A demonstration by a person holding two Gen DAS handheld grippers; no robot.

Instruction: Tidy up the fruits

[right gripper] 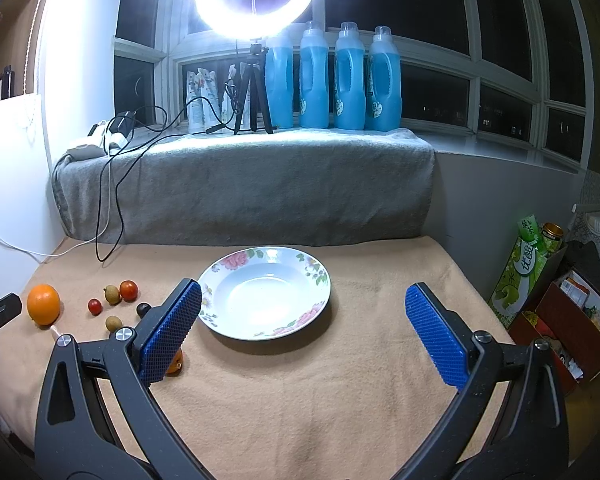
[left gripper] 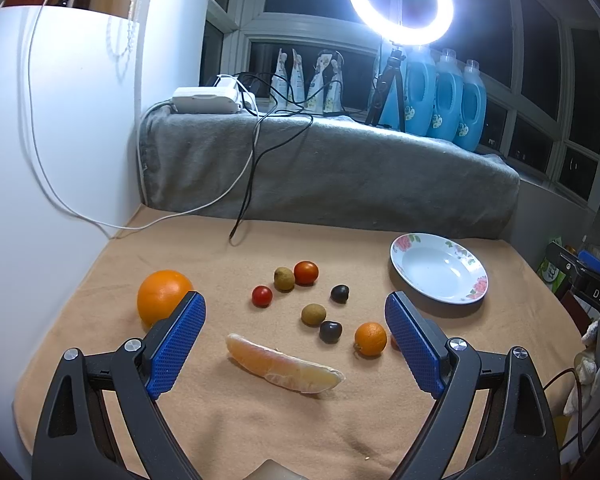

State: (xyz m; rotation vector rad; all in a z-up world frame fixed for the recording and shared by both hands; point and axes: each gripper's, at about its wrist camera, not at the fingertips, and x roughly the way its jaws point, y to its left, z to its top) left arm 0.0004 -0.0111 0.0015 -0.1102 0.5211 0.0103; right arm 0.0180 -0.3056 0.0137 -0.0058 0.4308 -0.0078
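Peach cloth (left gripper: 220, 420) is covering the table and carrying every item listed below.

Left wrist view. Left gripper (left gripper: 296, 336) is hovering with blue pads (left gripper: 178, 344) spread wide, gripping nothing. Between and just beyond them are lying: pomelo wedge (left gripper: 284, 364), nearest; small orange (left gripper: 370, 338), by the right pad; two dark fruits (left gripper: 331, 331); two brown longans (left gripper: 313, 314); two red tomatoes (left gripper: 306, 272). Big orange (left gripper: 162, 296) is sitting partly behind the left pad. Plate (left gripper: 476, 280), floral rim, is standing empty at far right, well apart from the fruit.

Right wrist view. Right gripper (right gripper: 302, 328) is also hanging spread and empty, aimed at the plate (right gripper: 220, 272), which is lying between its pads. Fruit is showing only at the left edge; the wedge is not in sight, and the small orange is peeking out from behind the left pad.

Step in hand, by my judgement: the start, since no fruit is on the plate yet. Next move is likely calling for the left gripper to lower over one piece, perhaps the wedge, and to pinch gently, the flesh looking soft.

Only the left view is giving the full fruit count; only the right view is showing the plate whole and close.
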